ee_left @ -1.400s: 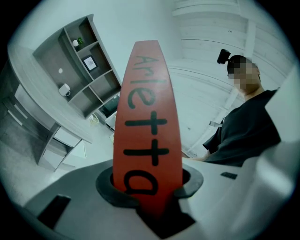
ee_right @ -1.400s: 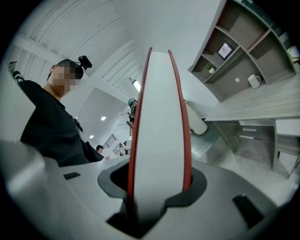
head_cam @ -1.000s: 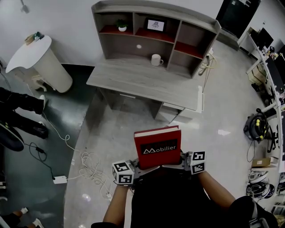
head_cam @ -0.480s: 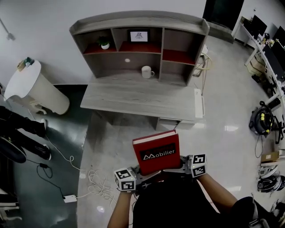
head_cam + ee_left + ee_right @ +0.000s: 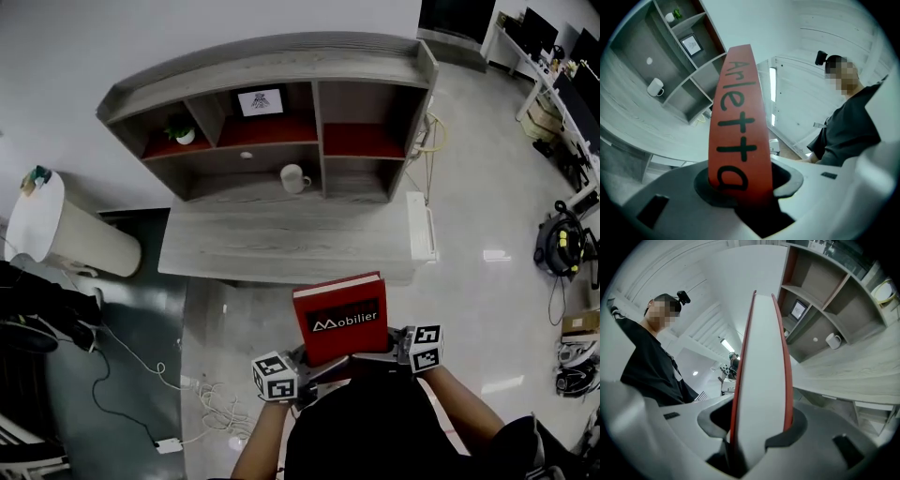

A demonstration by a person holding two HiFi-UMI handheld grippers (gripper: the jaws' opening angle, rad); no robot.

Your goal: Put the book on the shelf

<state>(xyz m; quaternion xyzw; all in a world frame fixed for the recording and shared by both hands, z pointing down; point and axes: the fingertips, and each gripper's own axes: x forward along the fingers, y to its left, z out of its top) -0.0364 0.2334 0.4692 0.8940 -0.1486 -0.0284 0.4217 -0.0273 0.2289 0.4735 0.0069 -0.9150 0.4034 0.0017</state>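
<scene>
A red book with white lettering on its cover is held flat in front of me, over the floor short of the desk. My left gripper is shut on its spine. My right gripper is shut on its white page edge. The grey shelf unit with red-lined compartments stands on the desk ahead. The right compartment holds nothing.
On the shelf unit are a white mug, a small plant and a framed picture. A white bin stands left of the desk. Cables lie on the floor at my left. Clutter lines the right side.
I have walked toward the desk with the book held in both grippers. The shelf unit now looks larger and nearer. Both grips are unchanged.
</scene>
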